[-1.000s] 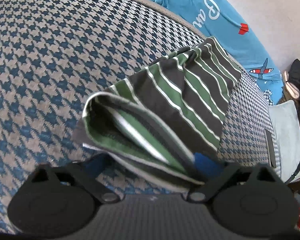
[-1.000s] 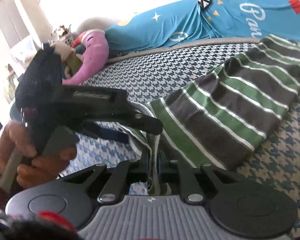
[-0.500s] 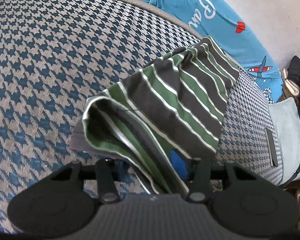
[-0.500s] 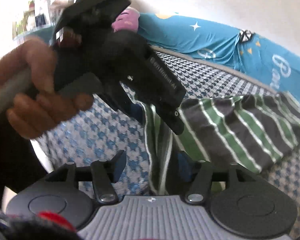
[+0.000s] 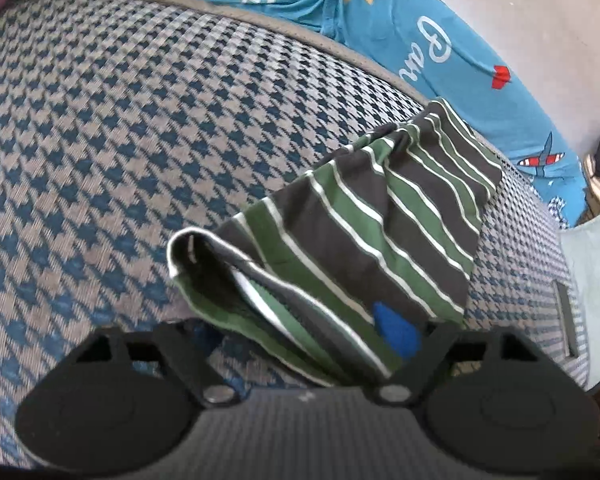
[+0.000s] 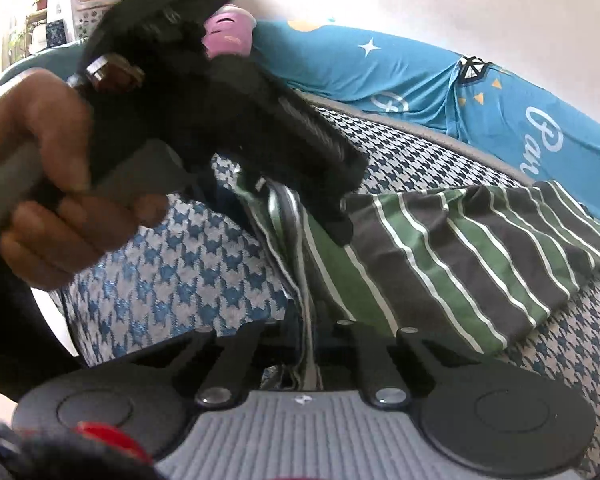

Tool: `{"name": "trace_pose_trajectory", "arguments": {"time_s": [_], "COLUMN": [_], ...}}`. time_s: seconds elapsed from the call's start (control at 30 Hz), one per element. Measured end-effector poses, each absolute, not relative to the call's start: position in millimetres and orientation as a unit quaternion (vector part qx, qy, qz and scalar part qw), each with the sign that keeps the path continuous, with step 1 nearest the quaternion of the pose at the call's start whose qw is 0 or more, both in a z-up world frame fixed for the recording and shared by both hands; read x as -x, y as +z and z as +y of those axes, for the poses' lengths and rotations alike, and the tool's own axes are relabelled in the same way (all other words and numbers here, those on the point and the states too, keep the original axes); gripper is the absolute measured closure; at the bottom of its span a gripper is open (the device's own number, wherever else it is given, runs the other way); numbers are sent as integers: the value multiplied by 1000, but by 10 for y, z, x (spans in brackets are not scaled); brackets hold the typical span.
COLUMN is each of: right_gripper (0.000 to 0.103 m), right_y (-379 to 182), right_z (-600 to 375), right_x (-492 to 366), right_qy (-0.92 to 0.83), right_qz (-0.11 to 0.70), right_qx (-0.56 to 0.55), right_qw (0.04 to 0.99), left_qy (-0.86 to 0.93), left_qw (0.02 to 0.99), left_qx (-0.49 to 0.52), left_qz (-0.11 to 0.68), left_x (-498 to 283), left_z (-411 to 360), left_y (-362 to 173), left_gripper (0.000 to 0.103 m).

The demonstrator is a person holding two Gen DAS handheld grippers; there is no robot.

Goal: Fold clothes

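A striped garment (image 5: 380,216) in green, dark grey and white lies folded on the houndstooth surface (image 5: 140,120). Its near edge is lifted and bunched. My left gripper (image 5: 300,332) is open, its arms spread wide. The bunched edge sits between the fingers and rests against the blue pad (image 5: 396,328). My right gripper (image 6: 308,332) is shut on a thin gathered edge of the garment (image 6: 460,248). In the right wrist view, a hand (image 6: 52,184) holds the left gripper (image 6: 300,208) just above that same edge.
A blue printed sheet (image 5: 440,60) runs along the far side by the wall. A pink plush toy (image 6: 228,32) lies behind the left gripper. A pale cushion (image 5: 588,264) and a dark flat strip (image 5: 566,320) lie at the right edge.
The left gripper's jaws narrowed half a second ago and now stand wide again. In the right wrist view, the left gripper has risen and come closer. The right gripper stays shut on the edge.
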State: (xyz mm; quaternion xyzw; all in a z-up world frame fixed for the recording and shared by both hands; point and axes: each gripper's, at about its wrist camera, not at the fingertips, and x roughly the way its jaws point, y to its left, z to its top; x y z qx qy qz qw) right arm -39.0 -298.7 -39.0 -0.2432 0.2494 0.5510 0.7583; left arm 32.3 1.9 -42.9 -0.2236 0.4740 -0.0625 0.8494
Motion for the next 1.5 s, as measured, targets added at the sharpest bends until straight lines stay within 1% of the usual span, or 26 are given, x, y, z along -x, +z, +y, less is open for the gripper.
{"name": "trace_pose_trajectory", "arguments": {"time_s": [0.03,0.1,0.2,0.37,0.47,0.73,0.9,1.07,1.13,1.17,1.2,1.23,1.27,1.3,1.33,1.37,1.4,1.47,1.5], "right_gripper": [96,96,96,96,95,95,95,95,93,91,89,88,86,84,82,78,77,76,76], "right_y": [-381,-370,-340,-248,-186,-33,-5,-43,-51,-47,-42,-33,-24,-14,-4,10,24,52,68], "right_z": [-2987,-2972,-2944,-2845,-2750,-2396,-2087,-1790,-1703,-1671,-1642,-1628,-1619,-1629,-1641,-1657,-1673,-1705,-1721], "right_x": [392,393,368,370,408,534,630,580,588,611,632,652,667,668,659,611,564,462,385], "right_qy": [553,555,560,572,584,627,657,678,686,689,691,688,686,687,687,683,679,670,664], "right_qz": [250,251,254,255,257,265,260,298,304,303,302,300,298,295,292,290,288,286,289], "right_qx": [241,238,226,195,175,117,107,58,47,46,46,54,61,65,68,69,70,71,67], "right_qw": [757,757,755,754,750,723,700,669,660,656,655,658,661,661,662,667,672,681,686], "left_qy": [-62,-59,-51,-30,-17,20,47,81,102,115,133,157,176,188,196,200,205,219,220], "left_qw": [851,853,863,888,895,906,906,904,902,899,894,887,880,876,874,875,876,881,883], "left_qx": [219,216,203,169,169,158,163,159,154,150,146,141,140,142,143,145,144,133,131], "left_qz": [474,471,459,426,413,392,387,388,391,395,402,411,418,421,421,417,411,397,393], "left_x": [-339,-353,-339,-286,-269,-218,-188,-218,-237,-244,-250,-257,-260,-259,-254,-244,-233,-207,-207], "left_z": [0,-8,-17,-9,100,547,877,1116,1188,1221,1255,1292,1323,1347,1364,1371,1368,1336,1316], "left_y": [-437,-444,-407,-257,-157,-38,9,34,26,9,-18,-59,-91,-113,-120,-111,-97,-56,-38], "left_gripper": [59,83,92,92,92,92,92,92,92,91,86,85,79,72,67,52,41,37,37]}}
